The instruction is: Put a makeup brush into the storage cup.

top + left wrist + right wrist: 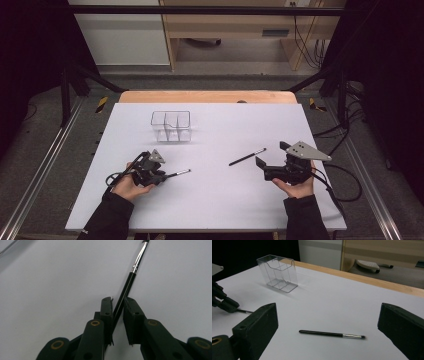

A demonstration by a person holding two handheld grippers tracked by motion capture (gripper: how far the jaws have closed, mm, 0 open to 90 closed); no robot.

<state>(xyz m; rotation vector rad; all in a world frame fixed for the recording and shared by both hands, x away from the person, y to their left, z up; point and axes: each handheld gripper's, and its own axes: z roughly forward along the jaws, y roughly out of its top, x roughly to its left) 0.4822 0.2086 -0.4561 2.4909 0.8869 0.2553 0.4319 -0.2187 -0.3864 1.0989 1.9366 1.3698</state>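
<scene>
A thin black makeup brush [126, 283] with a silver ferrule lies between the jaws of my left gripper [117, 301], which are shut on its handle. In the high view that left gripper [163, 175] is low over the white table at the front left, and the brush [181, 173] points right. A second, similar brush [247, 156] lies loose on the table right of centre. My right gripper [272, 154] stands open just right of it. The loose brush [332, 334] sits ahead between the right gripper's [328, 310] wide-apart jaws, untouched.
A clear plastic organiser [171, 125] with compartments stands upright behind the centre of the white table [210, 205]; the same organiser [278, 272] is at the far left in the right gripper view. A wooden edge [207, 96] runs along the table's back.
</scene>
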